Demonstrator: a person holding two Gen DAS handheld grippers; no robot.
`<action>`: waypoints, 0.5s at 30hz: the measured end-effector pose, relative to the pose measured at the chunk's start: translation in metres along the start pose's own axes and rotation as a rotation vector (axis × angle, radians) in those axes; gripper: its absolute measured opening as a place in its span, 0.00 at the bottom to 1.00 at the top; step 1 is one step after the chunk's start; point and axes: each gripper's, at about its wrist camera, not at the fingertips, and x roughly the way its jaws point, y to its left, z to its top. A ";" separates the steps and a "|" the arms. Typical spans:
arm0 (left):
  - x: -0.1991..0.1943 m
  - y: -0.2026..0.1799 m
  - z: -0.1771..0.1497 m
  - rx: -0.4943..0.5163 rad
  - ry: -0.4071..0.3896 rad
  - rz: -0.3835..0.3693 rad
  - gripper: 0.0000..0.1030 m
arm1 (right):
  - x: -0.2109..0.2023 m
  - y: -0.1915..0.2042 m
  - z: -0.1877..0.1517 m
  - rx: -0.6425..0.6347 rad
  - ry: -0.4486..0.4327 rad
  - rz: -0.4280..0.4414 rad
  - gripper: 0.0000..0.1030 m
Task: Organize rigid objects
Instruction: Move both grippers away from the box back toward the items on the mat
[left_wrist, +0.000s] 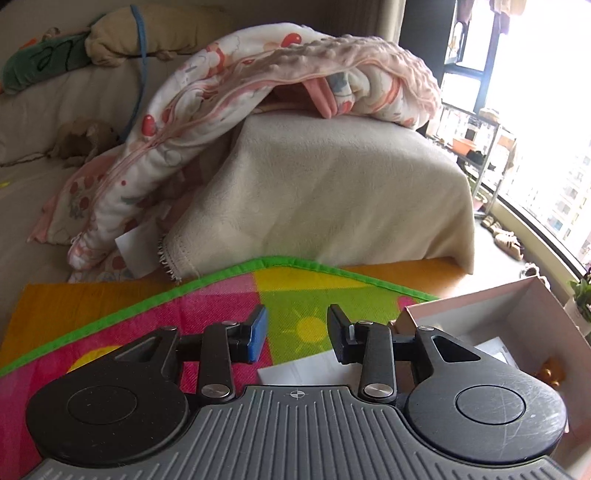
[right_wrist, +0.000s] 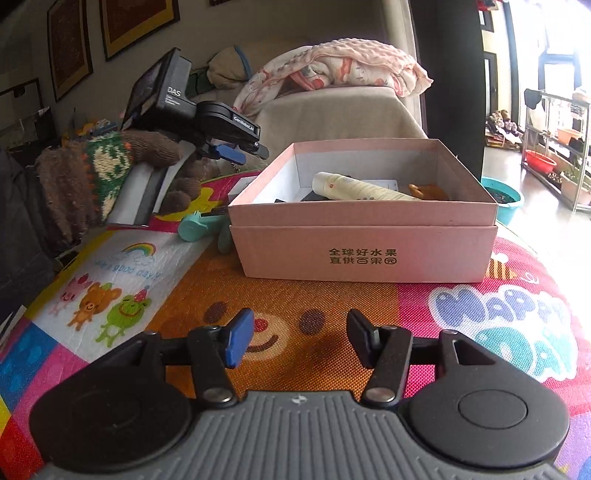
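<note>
At the bottom of the right wrist view the right gripper (right_wrist: 295, 341) is seen w/ jaws apart and nothing between them, above the colourful play mat (right_wrist: 303, 302). Just beyond, at frame centre, a pink cardboard box (right_wrist: 364, 243) is set on the mat, printed text on its front wall. Inside it a cream tube (right_wrist: 360, 187) is laid slanted, w/ a dark flat item partly hidden under it and an orange obj. (right_wrist: 424, 192) to its right; what these two are can't be told. Left of the box, touching or nearly touching its wall, a teal handheld item (right_wrist: 201, 223) is laid on the mat. Further back at upper left, the left gripper (right_wrist: 242, 153) is held by a knitted-glove hand (right_wrist: 107, 166); in the left wrist view its jaws are seen apart, empty, over the mat, w/ the box's corner (left_wrist: 532, 317) at lower right. Farthest back, a beige-covered sofa (right_wrist: 332, 114) w/ a pink patterned blanket (right_wrist: 354, 68) draped on it.
</note>
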 end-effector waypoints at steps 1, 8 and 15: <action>0.007 -0.002 0.001 0.015 0.021 -0.010 0.38 | 0.001 -0.003 0.000 0.015 0.005 0.007 0.54; 0.002 -0.011 -0.021 0.170 0.042 -0.113 0.34 | 0.006 -0.013 0.001 0.080 0.024 0.033 0.55; -0.039 -0.011 -0.053 0.265 0.035 -0.163 0.34 | 0.006 -0.012 0.002 0.072 0.029 0.030 0.57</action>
